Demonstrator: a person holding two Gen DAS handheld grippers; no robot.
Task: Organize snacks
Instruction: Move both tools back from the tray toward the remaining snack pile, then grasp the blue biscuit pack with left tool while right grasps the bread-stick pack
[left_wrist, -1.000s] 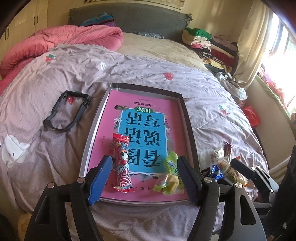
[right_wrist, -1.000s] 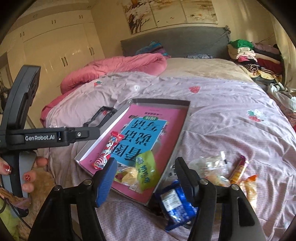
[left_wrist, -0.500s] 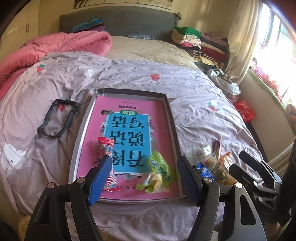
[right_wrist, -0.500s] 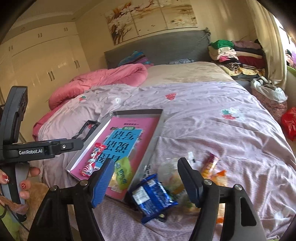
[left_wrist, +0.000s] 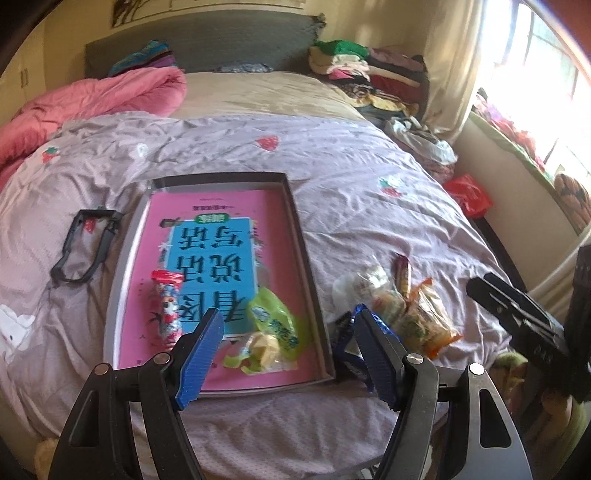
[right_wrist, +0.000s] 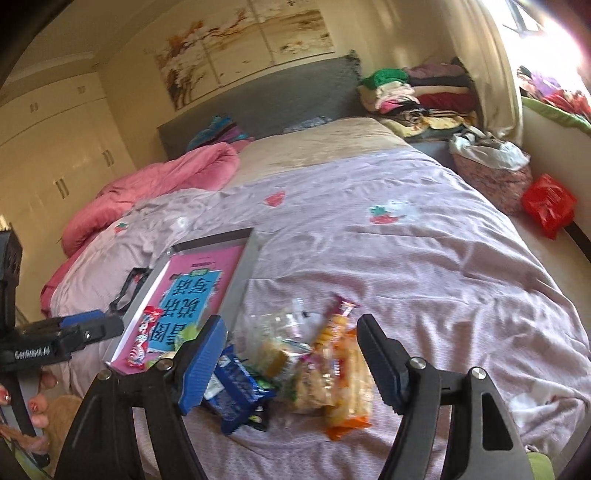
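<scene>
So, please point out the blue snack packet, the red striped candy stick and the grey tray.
blue snack packet (right_wrist: 236, 387), right wrist view, packet middle
red striped candy stick (left_wrist: 168, 306), left wrist view, wrapper middle
grey tray (left_wrist: 295, 236), left wrist view, right rim

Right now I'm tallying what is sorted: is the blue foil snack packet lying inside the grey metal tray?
No: the blue foil snack packet lies on the lilac bedsheet beside the grey metal tray, outside its rim.

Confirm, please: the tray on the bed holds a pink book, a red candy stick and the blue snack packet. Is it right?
One detail is wrong. The blue snack packet lies on the bedspread outside the tray, beside the loose snack pile. Inside are the pink book, the red candy stick and a green packet. The left wrist view shows it.
</scene>
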